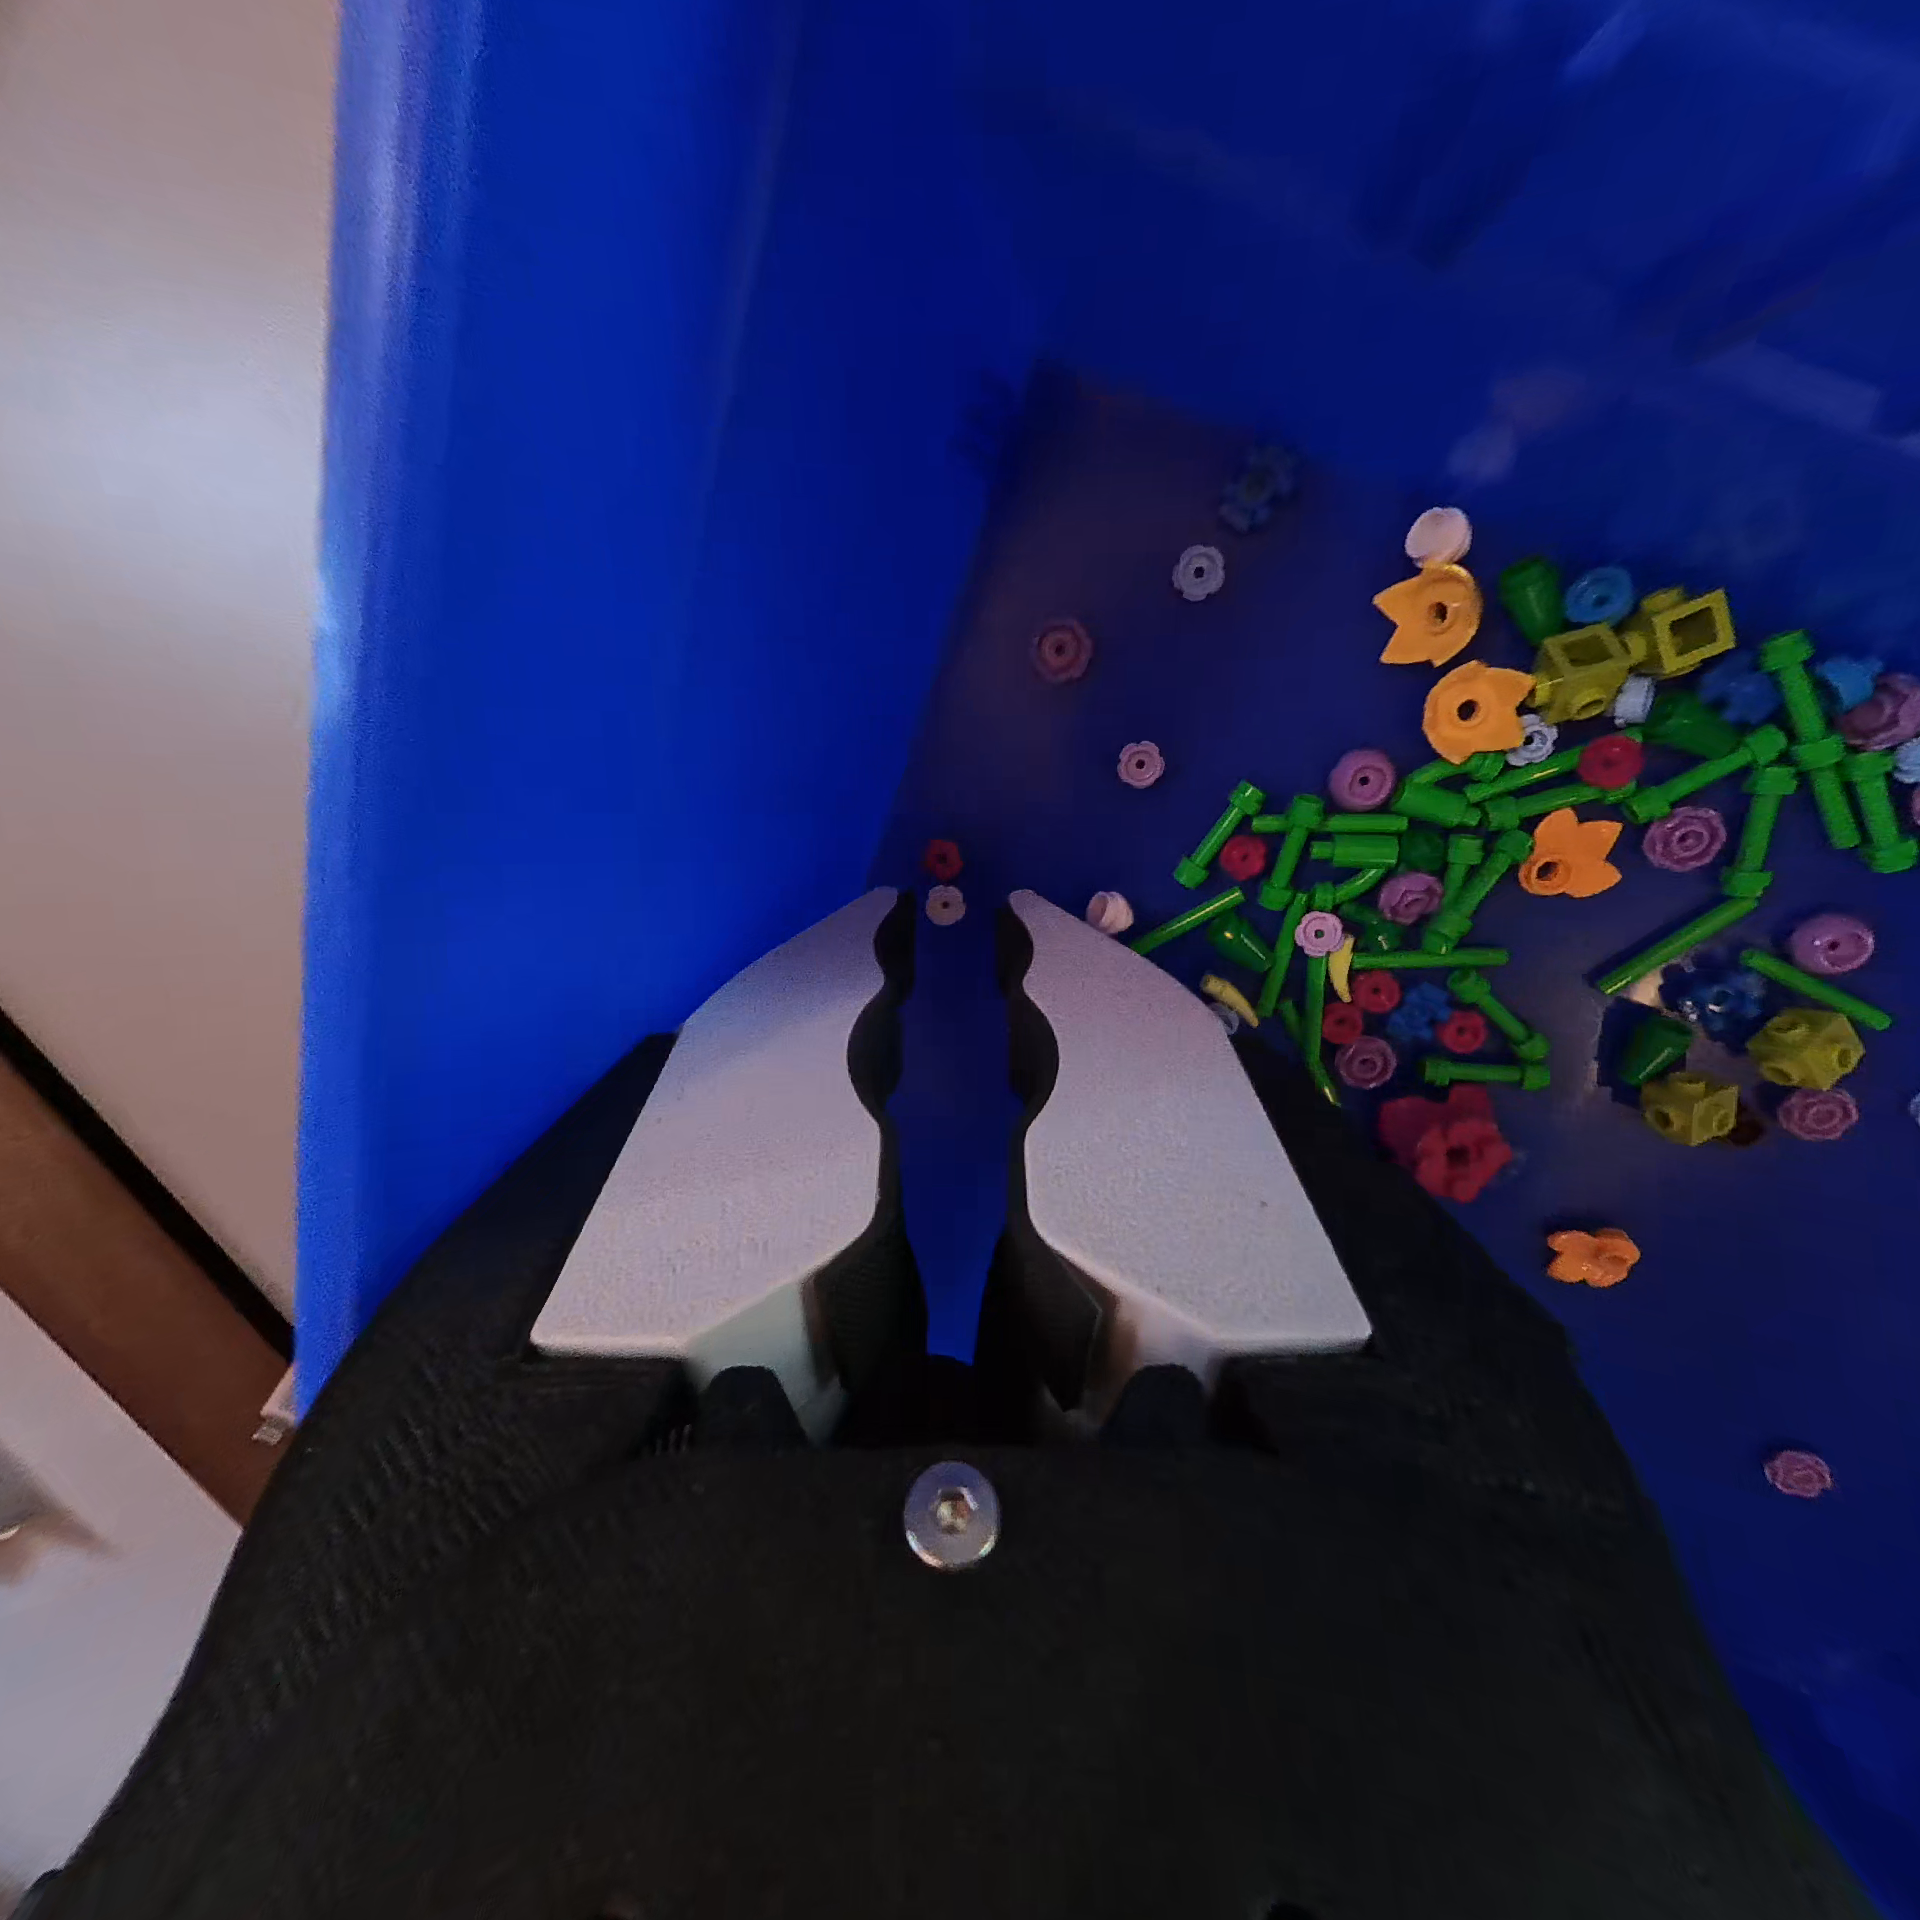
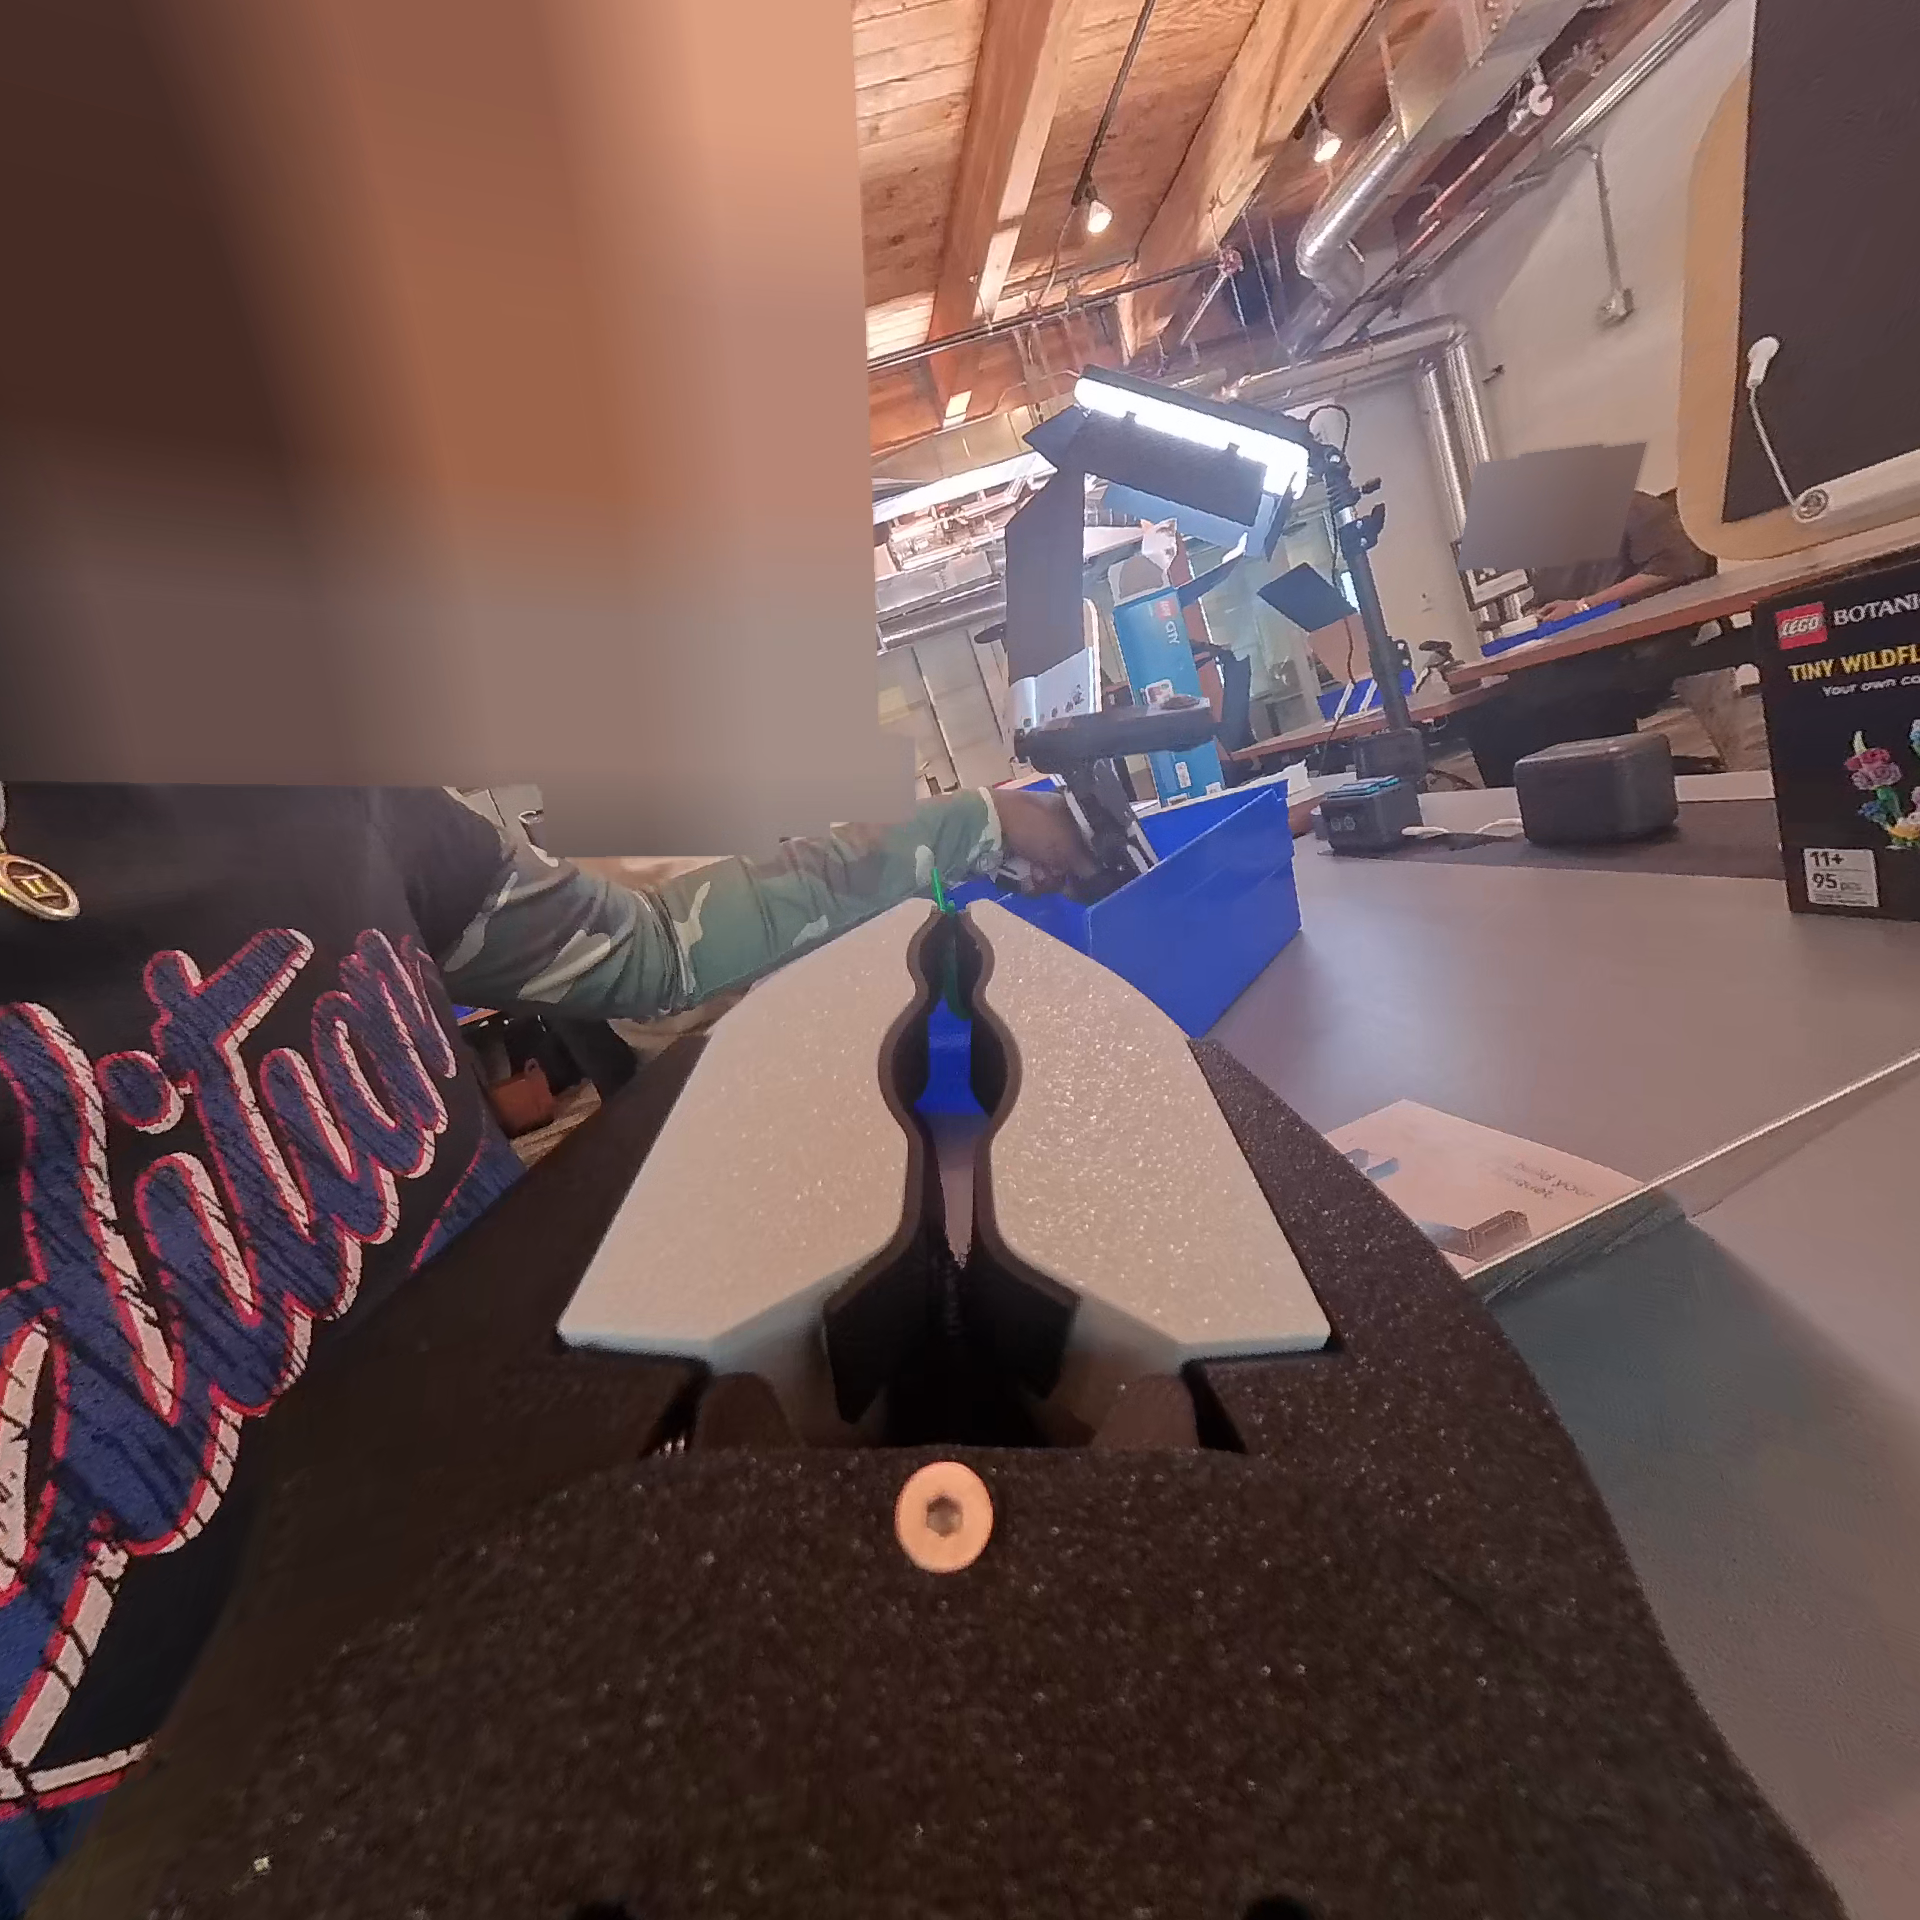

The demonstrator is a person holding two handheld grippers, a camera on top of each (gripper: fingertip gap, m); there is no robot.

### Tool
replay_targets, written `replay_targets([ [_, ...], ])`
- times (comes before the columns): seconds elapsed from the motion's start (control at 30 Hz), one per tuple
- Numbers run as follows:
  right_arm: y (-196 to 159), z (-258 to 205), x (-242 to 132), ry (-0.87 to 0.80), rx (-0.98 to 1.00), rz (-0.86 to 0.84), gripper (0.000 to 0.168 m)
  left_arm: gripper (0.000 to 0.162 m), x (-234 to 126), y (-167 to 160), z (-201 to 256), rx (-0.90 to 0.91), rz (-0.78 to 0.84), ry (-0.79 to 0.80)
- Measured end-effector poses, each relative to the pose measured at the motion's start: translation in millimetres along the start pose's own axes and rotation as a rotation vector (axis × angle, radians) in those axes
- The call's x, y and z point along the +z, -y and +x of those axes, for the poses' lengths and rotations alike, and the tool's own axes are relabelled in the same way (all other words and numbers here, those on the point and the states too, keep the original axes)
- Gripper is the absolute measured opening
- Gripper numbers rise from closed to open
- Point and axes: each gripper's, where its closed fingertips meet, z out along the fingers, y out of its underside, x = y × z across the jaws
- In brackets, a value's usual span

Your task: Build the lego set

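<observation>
My left gripper [image 1: 951, 906] is inside the blue bin [image 1: 644, 623], near its left wall, with its jaws a little apart and nothing between them. A small pale pink round piece [image 1: 944, 905] lies on the bin floor just at the tips, and a red one [image 1: 941, 858] lies just beyond. A heap of green stems [image 1: 1455, 862], orange flowers [image 1: 1434, 613] and purple pieces fills the bin's right side. My right gripper [image 2: 948, 912] is shut on a thin green stem [image 2: 939, 889], held up in the air. The bin [image 2: 1195, 914] and left gripper [image 2: 1091, 821] also show there.
On the grey table [image 2: 1507, 987] stand a black Lego set box [image 2: 1849, 748] at the right and a dark grey case [image 2: 1595, 774]. An instruction booklet [image 2: 1486, 1184] lies near the front. A lamp on a stand [image 2: 1184, 436] rises behind the bin. A person's sleeve [image 2: 727, 914] reaches to the bin.
</observation>
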Motion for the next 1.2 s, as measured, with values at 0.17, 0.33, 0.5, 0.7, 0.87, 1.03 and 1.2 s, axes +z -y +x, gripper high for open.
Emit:
replay_targets([
  [0.17, -0.6, 0.0, 0.3, 0.002, 0.002, -0.003, 0.002, 0.016, 4.7, 0.3, 1.1, 0.002, -0.003, 0.013],
  [0.33, -0.4, 0.2, 0.3, 0.002, 0.004, -0.002, 0.002, 0.007, 5.0, 0.5, 4.4, 0.016, 0.01, -0.007],
  [0.5, -0.2, 0.6, -0.2, -0.002, 0.003, 0.001, 0.002, 0.007, -14.7, 2.4, 7.2, 0.015, 0.077, -0.02],
  [0.7, -2.4, 0.4, 1.3, 0.003, 0.004, -0.012, 0.002, 0.006, -101.9, 26.8, 95.0, 0.131, 0.359, -0.216],
  [0.87, -0.5, -0.3, 1.0, 0.008, 0.006, -0.001, 0.002, 0.006, -155.1, 23.1, 274.6, 0.514, 0.53, -0.371],
  [1.03, 7.3, -2.5, -3.4, 0.014, 0.013, 0.048, 0.002, 0.006, -123.7, 13.3, 391.7, 0.669, 0.532, -0.479],
  [1.2, 9.8, -4.8, -5.6, 0.016, 0.004, 0.062, 0.002, 0.006, -95.7, 9.8, 426.0, 0.666, 0.459, -0.57],
])
